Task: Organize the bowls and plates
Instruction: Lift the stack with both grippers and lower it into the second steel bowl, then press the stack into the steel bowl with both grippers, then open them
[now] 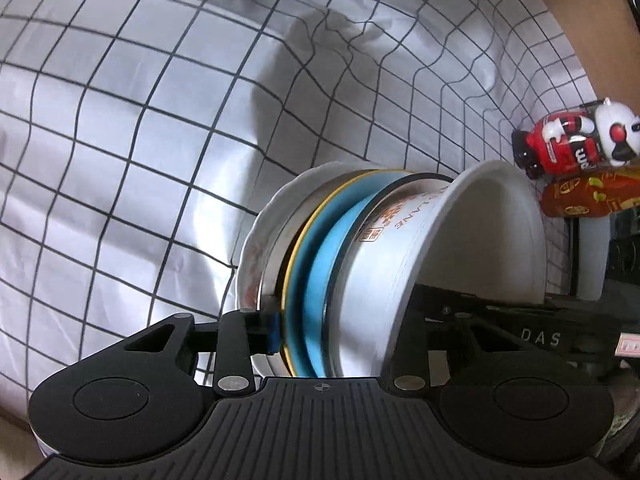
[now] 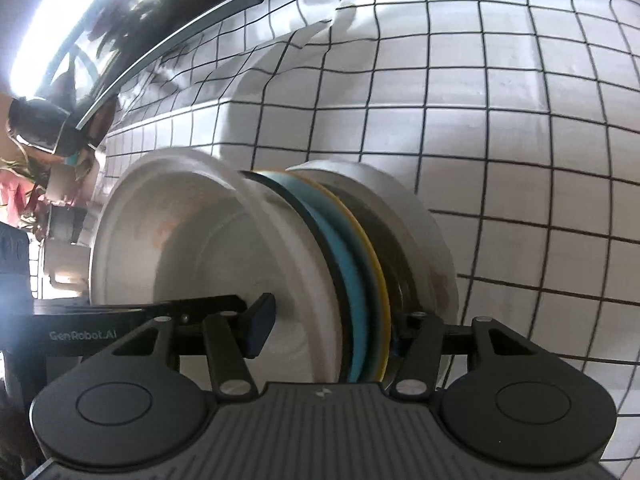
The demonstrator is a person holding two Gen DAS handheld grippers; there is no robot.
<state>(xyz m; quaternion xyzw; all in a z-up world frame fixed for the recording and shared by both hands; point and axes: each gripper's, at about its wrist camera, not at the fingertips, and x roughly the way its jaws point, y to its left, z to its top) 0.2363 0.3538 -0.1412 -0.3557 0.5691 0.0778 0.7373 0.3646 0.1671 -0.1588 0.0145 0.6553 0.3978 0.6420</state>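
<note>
Both grippers straddle one nested stack point(image 1: 360, 264) of plates and bowls from opposite edges — left gripper point(image 1: 340, 328) and right gripper point(image 2: 332, 332) half closed around it, contact unclear — probably to carry everything over the checked cloth point(image 1: 140, 140).

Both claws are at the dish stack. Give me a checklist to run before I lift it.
1. Left claw spans the stack: ok. One finger sits at the bottom dishes, the other reaches past the white bowl rim.
2. Left grip tight: cannot tell. The far finger is hidden behind the bowl.
3. Right claw spans the stack: ok. One pad is inside the bowl, the other finger is below the plates.
4. Right grip tight: cannot tell. Pad contact is unclear.
5. Dishes nested evenly: ok. The rims look parallel.
6. Red bottle clear of the stack: cannot tell.
</note>
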